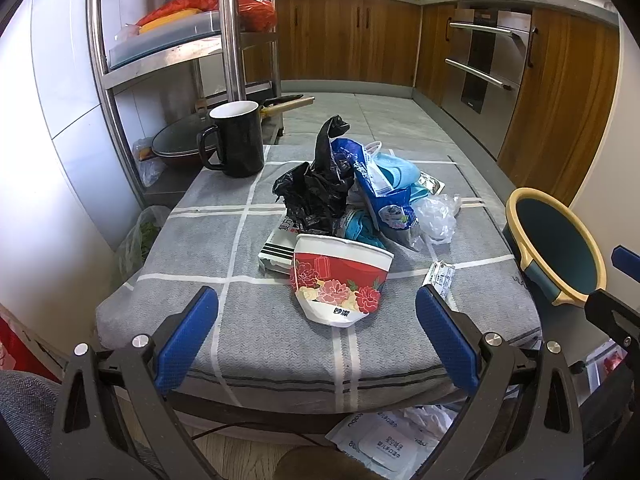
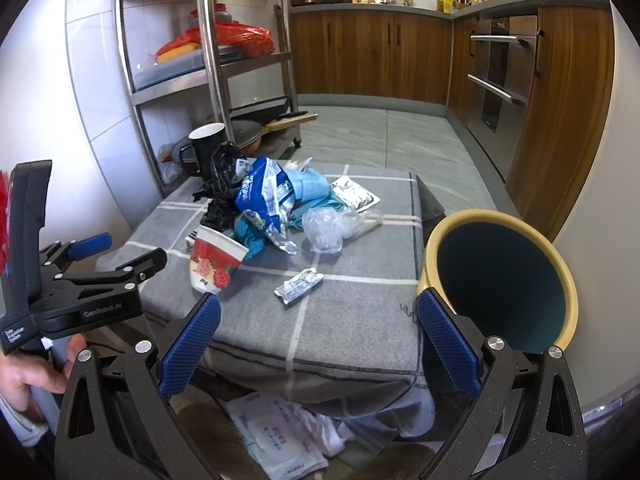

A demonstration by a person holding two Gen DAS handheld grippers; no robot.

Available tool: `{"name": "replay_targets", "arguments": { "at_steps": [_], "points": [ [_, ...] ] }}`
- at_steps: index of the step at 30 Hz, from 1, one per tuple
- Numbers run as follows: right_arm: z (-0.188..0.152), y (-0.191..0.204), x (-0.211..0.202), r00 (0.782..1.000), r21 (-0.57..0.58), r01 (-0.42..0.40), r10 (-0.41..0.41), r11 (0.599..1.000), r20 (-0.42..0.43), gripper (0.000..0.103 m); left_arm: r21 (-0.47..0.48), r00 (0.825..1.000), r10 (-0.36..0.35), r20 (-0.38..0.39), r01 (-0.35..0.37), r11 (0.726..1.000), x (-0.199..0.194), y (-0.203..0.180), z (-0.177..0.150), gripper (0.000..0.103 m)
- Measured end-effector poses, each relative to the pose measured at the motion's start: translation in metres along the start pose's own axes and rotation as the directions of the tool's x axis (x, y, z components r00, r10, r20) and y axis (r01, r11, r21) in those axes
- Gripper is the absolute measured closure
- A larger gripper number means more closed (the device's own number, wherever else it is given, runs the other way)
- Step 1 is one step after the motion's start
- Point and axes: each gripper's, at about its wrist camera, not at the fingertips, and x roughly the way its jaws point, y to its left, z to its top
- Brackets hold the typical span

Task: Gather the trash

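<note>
A pile of trash lies on a grey checked cushion (image 1: 208, 288): a crushed red floral paper cup (image 1: 340, 280) (image 2: 216, 262), a black plastic bag (image 1: 316, 184), a blue wrapper (image 1: 376, 184) (image 2: 260, 192), a clear plastic bag (image 1: 438, 214) (image 2: 328, 226) and a small white sachet (image 1: 440, 278) (image 2: 298, 286). A yellow-rimmed dark bin (image 1: 556, 244) (image 2: 500, 280) stands at the cushion's right. My left gripper (image 1: 316, 320) is open and empty, just in front of the paper cup. My right gripper (image 2: 318, 328) is open and empty at the cushion's near edge, left of the bin.
A black mug (image 1: 236, 140) (image 2: 206, 146) stands at the cushion's far left corner. A steel shelf rack (image 1: 228, 40) with pans stands behind it. Wet-wipe packs (image 2: 276, 432) lie on the floor below the cushion. Wooden cabinets (image 1: 352, 36) line the far wall.
</note>
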Motion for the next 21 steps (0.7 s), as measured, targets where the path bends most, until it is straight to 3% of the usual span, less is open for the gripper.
{"name": "replay_targets", "arguments": {
  "at_steps": [21],
  "points": [
    [-0.0032, -0.0033, 0.0044, 1.000, 0.032, -0.015, 0.016, 0.999, -0.027, 0.005, 0.009, 1.000, 0.010, -0.015, -0.010, 1.000, 0.0027, -0.0001, 0.0003, 0.006]
  ]
}}
